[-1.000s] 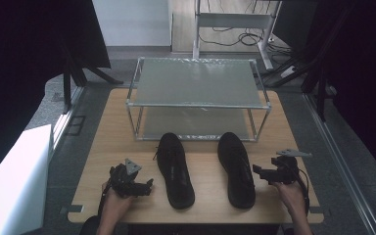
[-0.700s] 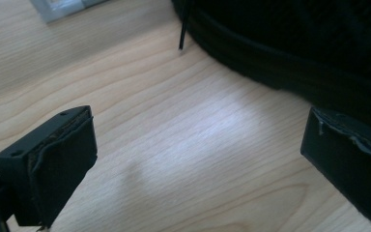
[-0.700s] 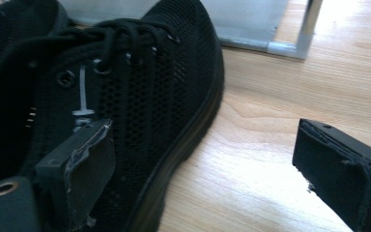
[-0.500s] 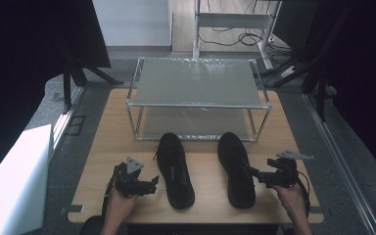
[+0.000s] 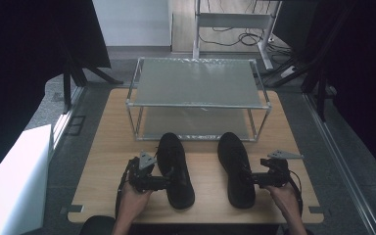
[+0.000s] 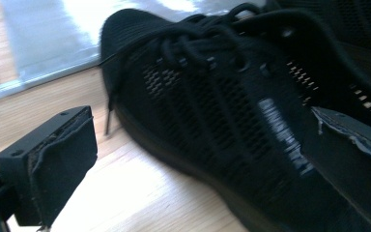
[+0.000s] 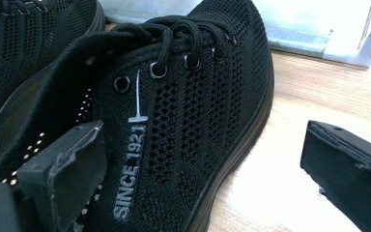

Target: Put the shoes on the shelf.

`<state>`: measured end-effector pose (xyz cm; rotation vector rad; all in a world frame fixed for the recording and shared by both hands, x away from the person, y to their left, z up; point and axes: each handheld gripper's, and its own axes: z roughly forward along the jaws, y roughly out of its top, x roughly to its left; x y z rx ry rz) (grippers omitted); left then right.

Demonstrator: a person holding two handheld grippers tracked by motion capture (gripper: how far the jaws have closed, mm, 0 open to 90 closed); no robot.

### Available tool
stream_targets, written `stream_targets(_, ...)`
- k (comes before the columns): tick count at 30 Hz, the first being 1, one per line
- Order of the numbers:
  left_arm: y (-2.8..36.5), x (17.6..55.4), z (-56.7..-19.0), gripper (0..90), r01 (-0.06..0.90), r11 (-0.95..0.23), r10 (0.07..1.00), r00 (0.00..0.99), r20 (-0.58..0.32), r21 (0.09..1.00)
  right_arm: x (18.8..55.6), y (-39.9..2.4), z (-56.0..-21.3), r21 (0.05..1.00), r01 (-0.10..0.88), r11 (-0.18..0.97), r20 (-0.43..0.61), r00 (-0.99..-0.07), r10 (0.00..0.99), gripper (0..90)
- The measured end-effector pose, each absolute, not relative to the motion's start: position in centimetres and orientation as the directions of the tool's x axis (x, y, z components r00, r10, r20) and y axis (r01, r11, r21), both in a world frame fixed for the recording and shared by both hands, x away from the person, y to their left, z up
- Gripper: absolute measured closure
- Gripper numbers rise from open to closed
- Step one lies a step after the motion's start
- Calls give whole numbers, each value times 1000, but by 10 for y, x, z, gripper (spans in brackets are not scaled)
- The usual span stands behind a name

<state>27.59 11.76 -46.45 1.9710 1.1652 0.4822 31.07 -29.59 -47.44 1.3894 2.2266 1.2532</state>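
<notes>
Where eyelets end (image 7: 121, 83): "SINCE 1921" (image 7: 128, 180)

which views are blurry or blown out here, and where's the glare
Left gripper view: left shoe soft with motion blur, rack shelf behind it washed out white. Right gripper view: right shoe sharp, lettering readable, glare on the table beside it. High view: dim, dark surroundings, evenly lit table.

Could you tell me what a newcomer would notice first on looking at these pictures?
Most striking are two black mesh shoes side by side on the wooden table, toes toward a two-tier metal shelf behind them. The left gripper stands open at the outer side of the left shoe, and the right gripper stands open at the outer side of the right shoe, one jaw inside its collar, the pads not pressing.
</notes>
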Motion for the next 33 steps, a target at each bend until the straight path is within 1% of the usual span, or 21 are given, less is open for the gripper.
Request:
stream_targets(3,109,278,-466,0,564,-301,855,517,-45,769,312,-293,-475,762,620,188,233,-534,813,52)
stream_targets(7,105,282,-468,0,570,-289,859,509,-55,769,313,-291,-476,755,623,202,234,-544,806,83)
stream_targets(10,103,285,-469,0,575,-291,863,502,-49,765,314,-290,-476,753,624,209,232,-548,803,82)
stream_targets(14,97,290,-472,0,587,-278,860,504,-75,761,316,-287,-476,756,615,223,217,-558,801,84)
stream_targets(17,89,294,-475,0,599,-302,863,502,-54,742,317,-285,-474,757,609,237,201,-562,802,89)
stream_targets(21,86,300,-482,0,620,-296,874,482,-55,727,318,-278,-478,734,627,261,222,-585,780,139)
stream_targets(22,86,300,-484,0,622,-291,877,477,-57,727,318,-276,-479,726,635,262,241,-593,768,141)
stream_targets(27,85,304,-490,0,634,-280,880,469,-70,721,320,-268,-481,727,617,301,158,-577,801,124)
stream_targets(28,85,306,-491,0,635,-277,880,468,-74,721,321,-265,-483,723,617,310,142,-573,807,128)
stream_targets(29,85,306,-492,0,634,-277,880,469,-74,722,323,-263,-485,712,633,306,144,-557,818,143)
stream_targets(31,85,308,-493,0,630,-280,880,469,-68,724,326,-261,-487,699,654,288,148,-526,837,146)
stream_targets(33,84,310,-494,0,633,-276,887,458,-63,723,328,-257,-489,708,647,283,116,-502,857,179)
